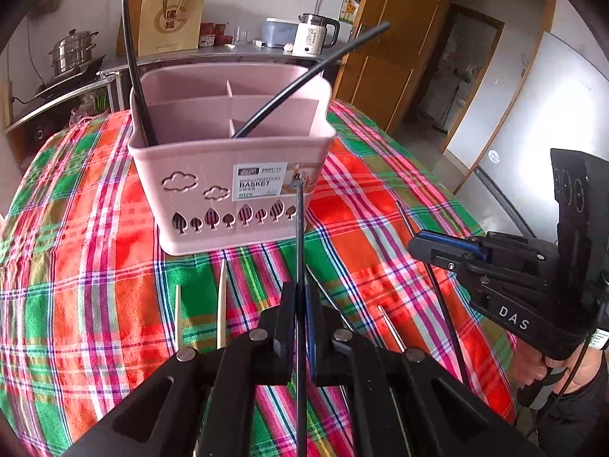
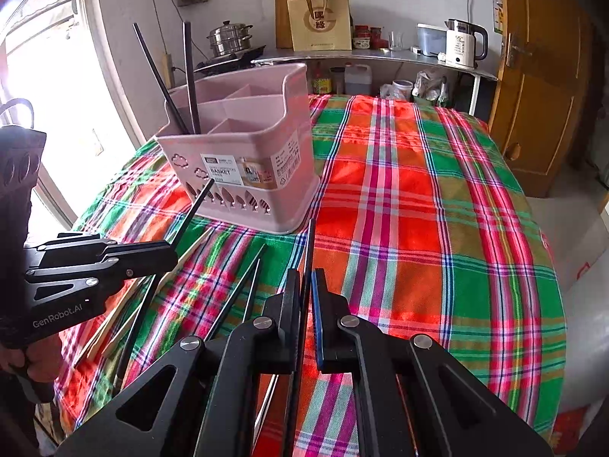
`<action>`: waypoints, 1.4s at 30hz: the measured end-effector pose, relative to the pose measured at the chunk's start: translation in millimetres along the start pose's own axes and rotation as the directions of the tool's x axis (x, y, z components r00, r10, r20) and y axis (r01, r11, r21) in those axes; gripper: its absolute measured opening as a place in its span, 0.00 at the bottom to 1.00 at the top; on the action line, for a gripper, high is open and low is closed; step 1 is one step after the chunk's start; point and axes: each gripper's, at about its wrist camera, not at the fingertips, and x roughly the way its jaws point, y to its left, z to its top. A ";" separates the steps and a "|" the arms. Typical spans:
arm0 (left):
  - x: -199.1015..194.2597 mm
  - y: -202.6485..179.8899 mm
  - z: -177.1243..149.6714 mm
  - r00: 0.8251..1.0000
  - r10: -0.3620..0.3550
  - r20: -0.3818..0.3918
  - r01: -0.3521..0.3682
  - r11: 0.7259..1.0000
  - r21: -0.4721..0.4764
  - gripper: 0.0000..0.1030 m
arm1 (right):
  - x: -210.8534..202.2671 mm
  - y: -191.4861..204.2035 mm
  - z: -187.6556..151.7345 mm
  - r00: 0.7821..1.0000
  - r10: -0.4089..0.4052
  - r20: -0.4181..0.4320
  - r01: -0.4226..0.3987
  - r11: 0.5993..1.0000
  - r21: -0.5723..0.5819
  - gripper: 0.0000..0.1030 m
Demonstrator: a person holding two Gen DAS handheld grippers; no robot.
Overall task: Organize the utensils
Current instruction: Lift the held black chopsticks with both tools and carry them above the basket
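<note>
A pink divided chopstick basket [image 1: 228,175] stands on the plaid tablecloth, with two black chopsticks [image 1: 134,61] leaning in its compartments; it also shows in the right wrist view [image 2: 243,175]. My left gripper [image 1: 301,297] is shut on a black chopstick [image 1: 300,228] that points at the basket's front. My right gripper [image 2: 306,285] is shut on another black chopstick [image 2: 309,243], low over the cloth to the right of the left one. Pale wooden chopsticks [image 1: 222,297] and thin dark ones [image 2: 236,289] lie on the cloth.
The plaid-covered table [image 2: 437,209] stretches right of the basket. A counter behind holds a steamer pot [image 2: 230,38], a paper bag [image 2: 319,23] and a white kettle [image 2: 464,43]. A wooden door [image 2: 540,76] is at the right.
</note>
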 end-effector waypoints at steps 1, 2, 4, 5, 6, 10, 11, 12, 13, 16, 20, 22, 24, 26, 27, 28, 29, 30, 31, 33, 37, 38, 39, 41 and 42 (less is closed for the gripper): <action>-7.7 -0.9 2.1 1.000 -0.004 0.012 0.004 1.000 0.004 0.05 | -4.8 0.4 1.7 1.000 0.003 0.011 -0.003 1.000 0.001 0.05; -15.3 -1.8 4.1 1.000 -0.008 0.024 0.008 1.000 0.009 0.05 | -9.8 1.3 3.8 1.000 0.004 0.023 -0.004 1.000 0.000 0.05; -29.9 -3.6 8.1 0.999 -0.009 0.049 0.009 1.000 0.016 0.05 | -20.3 3.5 7.5 0.999 0.004 0.048 -0.004 1.000 -0.001 0.05; -36.6 -4.8 9.8 0.998 -0.011 0.062 0.010 1.000 0.019 0.05 | -25.4 4.1 9.0 0.998 0.007 0.061 -0.007 1.000 0.000 0.05; -41.0 -7.5 11.5 0.997 -0.015 0.074 0.013 1.000 0.021 0.05 | -30.8 4.8 11.0 0.997 0.010 0.073 -0.010 1.000 0.000 0.05; -65.4 -13.1 16.6 0.991 -0.026 0.129 0.022 0.999 0.031 0.05 | -51.7 8.7 17.9 0.992 0.009 0.123 -0.009 1.000 -0.005 0.05; -71.5 -13.2 16.9 0.990 -0.028 0.140 0.023 0.999 0.033 0.05 | -56.6 9.3 19.2 0.991 0.010 0.134 -0.009 1.000 -0.006 0.05; -75.7 -12.5 17.2 0.988 -0.029 0.150 0.024 0.999 0.037 0.05 | -61.5 10.4 20.1 0.989 0.009 0.145 -0.008 1.000 -0.009 0.05; -80.2 -11.5 17.6 0.987 -0.029 0.158 0.023 0.999 0.041 0.05 | -65.9 11.1 20.8 0.988 0.009 0.156 -0.007 1.000 -0.010 0.05; -90.2 -12.8 18.1 0.984 -0.027 0.176 0.019 0.999 0.049 0.05 | -79.5 13.6 22.6 0.982 0.011 0.187 -0.008 1.000 -0.017 0.05; -98.6 -12.3 17.9 0.982 -0.026 0.187 0.016 0.998 0.053 0.05 | -93.9 18.0 24.8 0.976 0.014 0.218 -0.008 1.000 -0.027 0.05; -102.5 -12.8 16.5 0.981 -0.026 0.194 0.015 0.998 0.055 0.05 | -100.0 19.6 25.5 0.973 0.016 0.232 -0.008 0.999 -0.033 0.05; -106.3 -13.9 16.1 0.980 -0.025 0.200 0.014 0.998 0.055 0.05 | -106.2 21.7 25.1 0.970 0.016 0.242 -0.007 0.999 -0.038 0.05; -110.0 -14.5 16.6 0.979 -0.023 0.205 0.012 0.998 0.055 0.05 | -111.4 23.6 26.2 0.968 0.017 0.251 -0.006 0.999 -0.043 0.05; -111.3 -14.4 17.3 0.978 -0.022 0.206 0.011 0.998 0.057 0.05 | -113.3 24.4 26.2 0.967 0.017 0.254 -0.006 0.999 -0.044 0.05; -113.0 -14.9 17.7 0.978 -0.022 0.208 0.010 0.998 0.059 0.05 | -115.1 24.7 26.6 0.966 0.018 0.258 -0.007 0.999 -0.046 0.05; -114.8 -15.3 18.3 0.977 -0.022 0.211 0.009 0.998 0.062 0.05 | -116.7 24.9 27.3 0.965 0.020 0.261 -0.008 0.999 -0.047 0.05; -116.6 -15.8 18.9 0.977 -0.021 0.213 0.007 0.998 0.065 0.05 | -118.1 25.1 28.0 0.964 0.020 0.265 -0.008 0.999 -0.047 0.05; -118.7 -16.4 19.4 0.976 -0.019 0.216 0.005 0.998 0.067 0.05 | -119.3 25.9 28.8 0.963 0.021 0.268 -0.008 0.999 -0.049 0.05; -122.7 -17.0 20.7 0.975 -0.019 0.220 0.003 0.997 0.071 0.05 | -121.9 27.8 29.7 0.961 0.024 0.276 -0.010 0.999 -0.051 0.05; -128.4 -14.2 24.0 0.974 -0.017 0.226 0.001 0.997 0.072 0.05 | -125.8 31.5 33.9 0.956 0.035 0.291 -0.021 0.998 -0.051 0.04; -129.0 -12.9 25.5 0.973 -0.013 0.228 -0.003 0.997 0.072 0.05 | -126.7 32.9 35.6 0.955 0.041 0.294 -0.027 0.998 -0.053 0.04; -130.3 -11.3 26.8 0.973 -0.011 0.231 -0.005 0.997 0.071 0.05 | -127.3 34.4 37.2 0.954 0.047 0.297 -0.031 0.998 -0.057 0.04; -133.2 -8.1 28.8 0.971 -0.012 0.239 -0.004 0.998 0.069 0.05 | -128.6 38.0 40.5 0.950 0.054 0.307 -0.036 0.997 -0.065 0.04; -134.0 -6.2 30.0 0.970 -0.013 0.241 -0.004 0.998 0.066 0.05 | -128.6 39.5 42.9 0.948 0.059 0.312 -0.040 0.997 -0.069 0.04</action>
